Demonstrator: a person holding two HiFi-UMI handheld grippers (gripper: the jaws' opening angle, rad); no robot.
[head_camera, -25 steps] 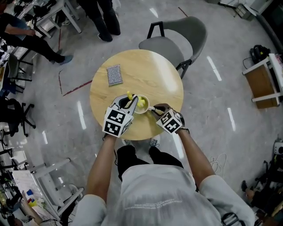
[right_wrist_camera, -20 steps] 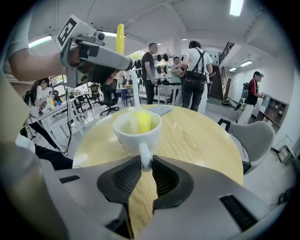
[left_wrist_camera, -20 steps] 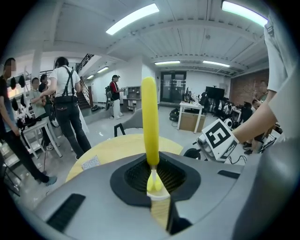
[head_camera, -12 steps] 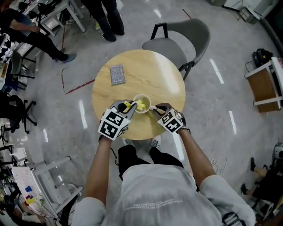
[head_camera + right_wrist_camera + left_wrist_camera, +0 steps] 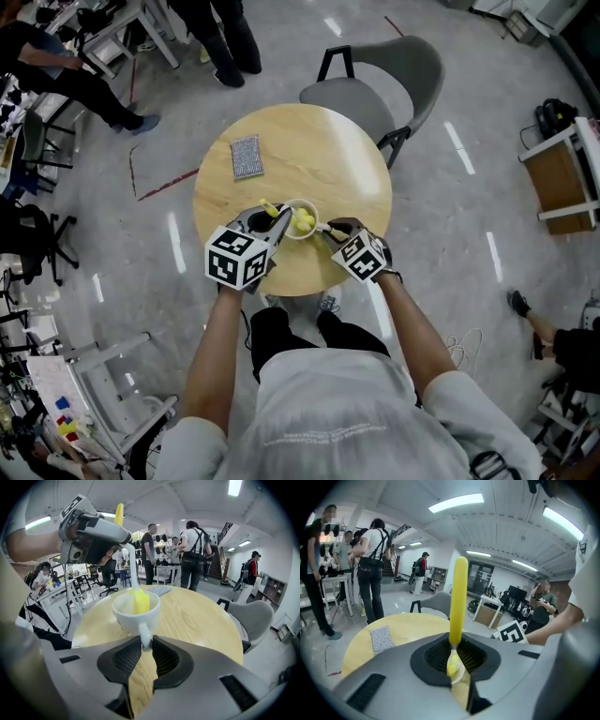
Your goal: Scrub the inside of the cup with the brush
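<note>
Cup (image 5: 300, 221), white and with yellow bristles showing inside it, stands on the round wooden table (image 5: 319, 155) in the head view, on the half nearest you and between your two grippers. Your left gripper (image 5: 275, 223) grips the yellow brush (image 5: 269, 207) and your right gripper (image 5: 328, 231) is shut narrow on the cup's handle. Against the earlier head frames, the left gripper's marker cube has rolled and the brush's handle end now sticks out further up and left, while the cup and your right gripper sit where they were. Bare tabletop lies beyond the cup, a grey scouring pad (image 5: 246, 157) lies well apart near the far left rim, and a grey chair (image 5: 375, 84) stands past the far edge. In the left gripper view, your jaws clamp the brush handle (image 5: 458, 597), which rises upright, and the pad (image 5: 382, 639) lies to the left. In the right gripper view, your jaws pinch the cup's handle (image 5: 144, 638), the brush head (image 5: 139, 601) stands inside the cup (image 5: 136, 613), and open table (image 5: 201, 616) spreads behind it.
</note>
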